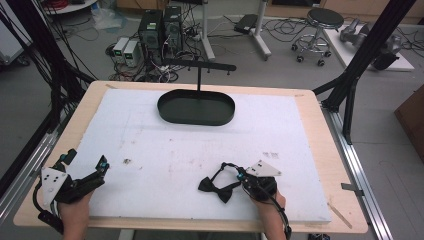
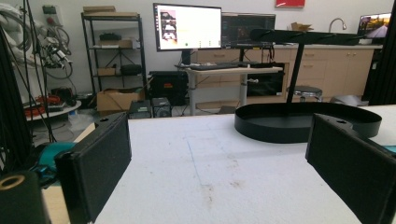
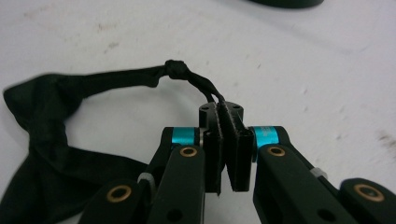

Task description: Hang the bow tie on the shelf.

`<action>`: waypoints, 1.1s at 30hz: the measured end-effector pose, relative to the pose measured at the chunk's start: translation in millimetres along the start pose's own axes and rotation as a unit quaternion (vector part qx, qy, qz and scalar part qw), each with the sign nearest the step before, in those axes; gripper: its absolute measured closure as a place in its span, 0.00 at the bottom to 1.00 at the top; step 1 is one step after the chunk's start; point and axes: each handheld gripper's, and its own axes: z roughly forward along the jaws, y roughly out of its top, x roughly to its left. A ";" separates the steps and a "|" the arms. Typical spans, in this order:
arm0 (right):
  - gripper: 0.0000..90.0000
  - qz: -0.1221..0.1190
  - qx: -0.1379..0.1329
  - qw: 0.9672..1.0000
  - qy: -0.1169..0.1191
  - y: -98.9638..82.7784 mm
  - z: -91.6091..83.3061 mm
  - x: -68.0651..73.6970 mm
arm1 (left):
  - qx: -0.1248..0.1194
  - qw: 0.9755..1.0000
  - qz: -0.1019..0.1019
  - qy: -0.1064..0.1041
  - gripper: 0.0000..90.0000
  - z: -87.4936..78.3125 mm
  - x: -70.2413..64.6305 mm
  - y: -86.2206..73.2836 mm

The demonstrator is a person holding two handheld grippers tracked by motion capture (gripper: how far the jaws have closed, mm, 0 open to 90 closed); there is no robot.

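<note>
Resting on the white foam board (image 1: 165,145) that covers the wooden table (image 1: 327,165), a black bow tie (image 1: 216,188) lies at the near edge, well apart from the black oval tray (image 1: 196,108) at the far side. Right gripper (image 1: 238,175): jaws pressed together on the bow tie's thin strap (image 3: 205,88), which rises out of the closed pads just past a small knot; the bow itself sprawls on the board beside the jaws on the side away from the person's right hand (image 1: 267,197). Left gripper (image 1: 102,165): near the board's near left corner, far from the tray and well apart from the bow tie; its two black jaws stand wide apart with nothing between them, pointing toward the tray. A slim black post with a crossbar (image 1: 199,66) stands at the tray's far rim.
</note>
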 end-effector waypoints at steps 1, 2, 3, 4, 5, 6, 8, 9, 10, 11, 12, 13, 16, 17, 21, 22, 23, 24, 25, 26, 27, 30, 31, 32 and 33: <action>0.96 -0.007 -0.011 1.000 -0.005 0.7 -2.2 0.2 | 0.000 1.000 0.000 0.000 0.08 0.1 -0.1 -0.1; 0.96 -0.012 -0.024 1.000 -0.011 2.2 -5.2 0.9 | 0.001 1.000 0.001 0.000 0.08 0.0 -0.1 -0.2; 0.96 -0.018 -0.035 0.999 -0.017 3.4 -7.0 1.3 | 0.001 1.000 0.001 0.000 0.08 0.0 -0.2 -0.2; 0.96 -0.024 -0.046 0.998 -0.024 5.1 -9.8 2.1 | 0.001 1.000 0.001 0.000 0.08 0.1 -0.4 -0.4; 0.96 -0.025 -0.055 0.998 -0.031 7.0 -12.6 3.4 | 0.001 1.000 0.001 0.000 0.08 0.2 -0.6 -0.5; 0.96 -0.031 -0.068 0.997 -0.038 9.2 -15.0 4.0 | 0.001 1.000 0.001 -0.001 0.08 0.3 -0.9 -0.6; 0.96 -0.040 -0.091 0.994 -0.050 14.0 -19.7 6.0 | 0.001 1.000 0.002 -0.002 0.08 0.4 -1.1 -0.7; 0.96 -0.049 -0.102 0.992 -0.058 16.8 -21.6 6.9 | 0.001 1.000 0.002 -0.002 0.08 0.4 -1.3 -0.7; 0.96 -0.059 -0.113 0.990 -0.066 20.1 -23.9 8.8 | 0.001 1.000 0.002 -0.002 0.08 0.4 -1.3 -0.7; 0.96 -0.070 -0.129 0.986 -0.074 24.7 -27.1 11.1 | 0.001 1.000 0.002 -0.002 0.08 0.3 -1.2 -0.7; 0.96 -0.070 -0.129 0.986 -0.074 24.7 -27.1 11.1 | 0.001 1.000 0.002 -0.002 0.08 0.3 -1.1 -0.8; 0.96 -0.079 -0.149 0.982 -0.080 30.1 -30.6 12.4 | 0.000 1.000 0.002 -0.001 0.08 0.3 -0.9 -0.9; 0.96 -0.081 -0.170 0.979 -0.083 35.3 -33.8 12.8 | -0.001 1.000 0.001 0.000 0.08 0.1 -0.8 -0.9; 0.96 -0.080 -0.187 0.975 -0.087 39.6 -36.5 13.0 | -0.001 1.000 0.001 0.000 0.08 0.1 -0.7 -0.9; 0.96 -0.074 -0.231 0.965 -0.096 51.9 -43.8 9.4 | -0.002 1.000 0.000 0.000 0.08 -0.1 -0.6 -1.0; 0.96 -0.074 -0.231 0.965 -0.096 51.9 -43.8 9.4 | -0.002 1.000 0.000 0.000 0.08 -0.1 -0.6 -1.0; 0.96 -0.069 -0.249 0.961 -0.101 58.7 -47.6 6.3 | -0.003 1.000 -0.001 0.000 0.08 -0.1 -0.7 -1.0; 0.96 -0.069 -0.249 0.961 -0.101 58.7 -47.6 6.3 | -0.003 1.000 -0.001 0.000 0.08 -0.1 -0.7 -0.9; 0.96 -0.062 -0.265 0.957 -0.100 66.3 -50.2 3.4 | -0.002 1.000 -0.001 0.000 0.08 0.1 -0.8 -1.0; 0.96 -0.062 -0.265 0.957 -0.100 66.3 -50.2 3.4 | -0.002 1.000 -0.001 0.000 0.08 0.2 -0.9 -1.1; 0.96 -0.060 -0.277 0.954 -0.102 73.6 -51.6 1.1 | -0.001 1.000 -0.001 -0.001 0.08 0.3 -1.0 -1.2; 0.96 -0.060 -0.287 0.950 -0.105 81.5 -52.3 -1.0 | -0.002 1.000 0.000 -0.002 0.08 0.9 -1.8 -1.5; 0.96 -0.059 -0.291 0.949 -0.106 84.2 -52.3 -1.6 | -0.002 1.000 0.000 -0.002 0.08 1.0 -1.9 -1.4; 0.96 -0.059 -0.298 0.947 -0.106 87.5 -52.4 -2.5 | -0.003 1.000 -0.001 -0.002 0.08 1.1 -1.9 -1.4; 0.96 -0.055 -0.307 0.944 -0.105 94.0 -52.0 -4.2 | -0.003 1.000 -0.001 -0.002 0.08 1.3 -1.9 -1.5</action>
